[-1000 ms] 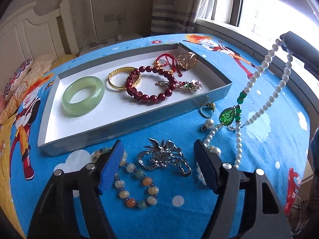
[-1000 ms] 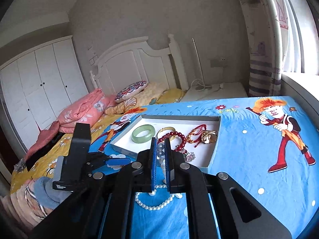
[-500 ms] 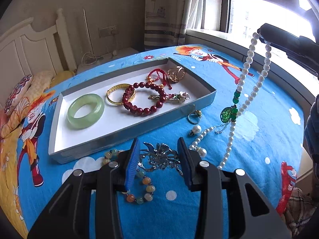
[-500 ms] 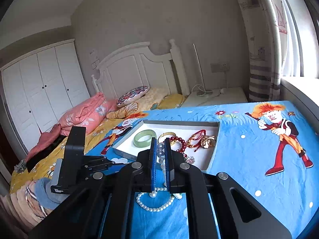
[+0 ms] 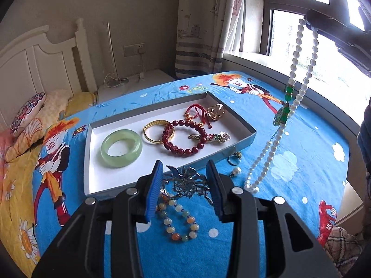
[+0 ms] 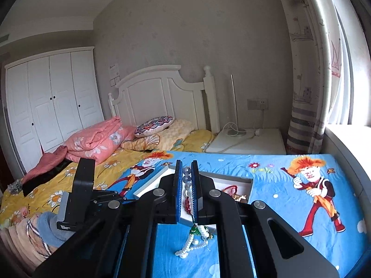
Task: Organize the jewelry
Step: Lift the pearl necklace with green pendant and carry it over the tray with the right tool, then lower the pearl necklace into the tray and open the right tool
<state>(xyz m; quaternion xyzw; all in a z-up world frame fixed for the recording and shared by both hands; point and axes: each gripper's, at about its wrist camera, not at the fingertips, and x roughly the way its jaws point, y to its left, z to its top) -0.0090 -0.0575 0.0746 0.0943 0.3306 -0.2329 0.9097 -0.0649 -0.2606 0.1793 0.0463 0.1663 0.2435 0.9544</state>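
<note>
Right gripper clamped tight on pearl necklace, which dangles limp down right of frame, tail just above the blue sheet. Light, slippery, swings freely; grip high, beads between pads. Left gripper part open around silver brooch, contact unclear.

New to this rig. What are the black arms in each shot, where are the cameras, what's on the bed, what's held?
No robot: a person holds two handheld grippers, each with a fisheye camera looking along its blue-padded fingers. In the left wrist view, the left gripper is closed on a silver brooch, lifted above a beaded bracelet on the blue bedspread. A tray holds a green bangle and a red bead bracelet. In the right wrist view, the right gripper is shut on a pearl necklace that hangs down to the bedspread.
</note>
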